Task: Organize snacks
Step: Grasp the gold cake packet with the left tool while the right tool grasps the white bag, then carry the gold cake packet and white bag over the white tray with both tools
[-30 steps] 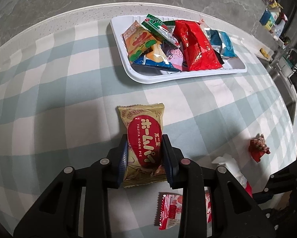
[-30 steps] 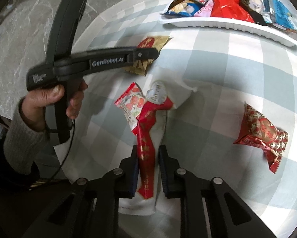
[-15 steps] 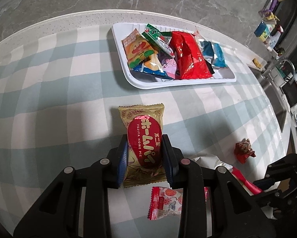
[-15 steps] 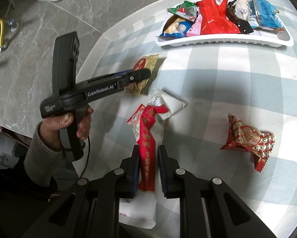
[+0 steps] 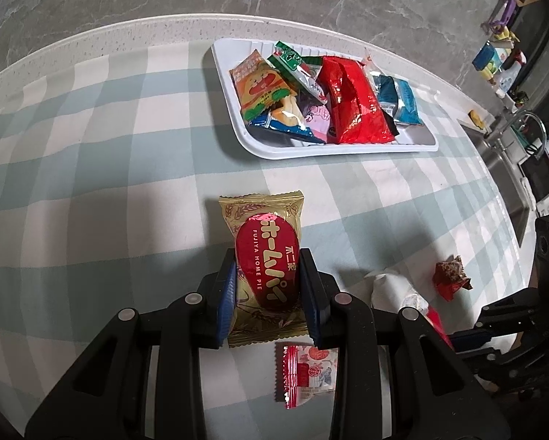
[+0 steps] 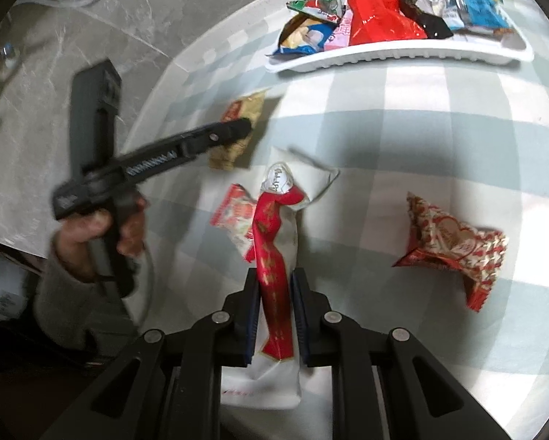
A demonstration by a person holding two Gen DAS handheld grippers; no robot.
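While the white tray (image 5: 274, 152) of mixed snacks is sitting at the far side of the checked tablecloth (image 5: 91, 168), the left gripper (image 5: 269, 286) is squeezing a gold Home Pie packet (image 5: 261, 256) between its blue pads, jaws closed in on the packet's sides and the packet pointing toward the tray. The right gripper (image 6: 274, 315) is pinching a long white-and-red packet (image 6: 276, 256), jaws nearly together around its narrow red middle, the packet's far end reaching out over the cloth. A small red-and-white packet (image 6: 236, 216) is lying on the cloth just beside and partly under the long one; in the left wrist view it (image 5: 309, 372) is showing below the gold packet. A crinkled red patterned packet (image 6: 454, 245) is resting on the cloth well apart to the right, near nothing else. In the right wrist view the person's left hand (image 6: 106, 231) is gripping the other tool's handle, slightly blurred.
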